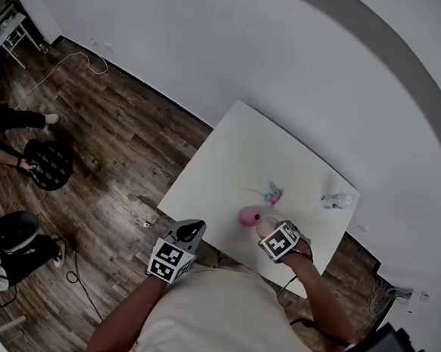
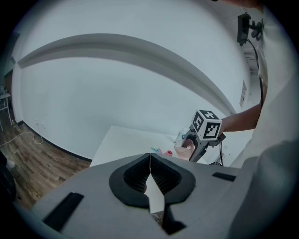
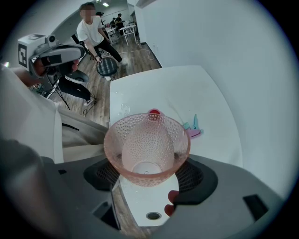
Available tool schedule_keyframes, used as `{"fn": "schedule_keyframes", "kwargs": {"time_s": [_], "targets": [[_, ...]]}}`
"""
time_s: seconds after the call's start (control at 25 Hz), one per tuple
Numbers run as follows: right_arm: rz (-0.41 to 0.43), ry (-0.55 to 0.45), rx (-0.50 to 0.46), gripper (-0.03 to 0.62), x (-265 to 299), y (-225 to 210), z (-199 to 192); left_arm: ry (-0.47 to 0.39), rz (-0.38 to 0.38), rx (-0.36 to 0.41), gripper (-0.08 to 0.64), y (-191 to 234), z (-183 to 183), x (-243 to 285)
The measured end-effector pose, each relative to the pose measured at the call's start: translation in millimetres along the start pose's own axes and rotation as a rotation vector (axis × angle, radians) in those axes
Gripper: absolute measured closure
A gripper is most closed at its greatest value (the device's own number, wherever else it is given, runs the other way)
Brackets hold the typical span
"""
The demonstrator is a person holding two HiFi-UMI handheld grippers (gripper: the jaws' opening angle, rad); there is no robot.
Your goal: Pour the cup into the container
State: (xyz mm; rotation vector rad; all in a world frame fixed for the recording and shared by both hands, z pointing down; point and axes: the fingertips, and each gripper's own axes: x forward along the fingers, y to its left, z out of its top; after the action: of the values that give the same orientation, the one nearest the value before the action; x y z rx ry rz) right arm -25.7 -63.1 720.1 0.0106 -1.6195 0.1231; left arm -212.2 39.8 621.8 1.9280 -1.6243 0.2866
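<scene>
The right gripper (image 3: 148, 176) clasped an upright, seemingly empty cup (image 3: 147, 149) at lower centre, so pouring looked finished; the left gripper (image 2: 149, 173) was clenched on nothing

1. The white square tabletop (image 1: 219, 164) lies open across its far left half.
2. A small pink round container (image 1: 246, 216) and teal-and-pink oddments (image 1: 274, 194) crowd the middle.
3. A small clear bottle (image 1: 336, 199) blocks the right edge.
4. The white wall (image 1: 272, 53) hems the far sides.
</scene>
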Motion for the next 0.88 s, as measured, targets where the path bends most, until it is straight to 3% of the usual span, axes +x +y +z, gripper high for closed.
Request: {"fn": "schedule_keyframes", "kwargs": {"time_s": [0.88], "targets": [[0.024,0.082,0.0,0.23,5.5,-4.2,-5.4,-0.002,-0.001,-0.007,0.549,-0.8,-3.2,-0.9]]}}
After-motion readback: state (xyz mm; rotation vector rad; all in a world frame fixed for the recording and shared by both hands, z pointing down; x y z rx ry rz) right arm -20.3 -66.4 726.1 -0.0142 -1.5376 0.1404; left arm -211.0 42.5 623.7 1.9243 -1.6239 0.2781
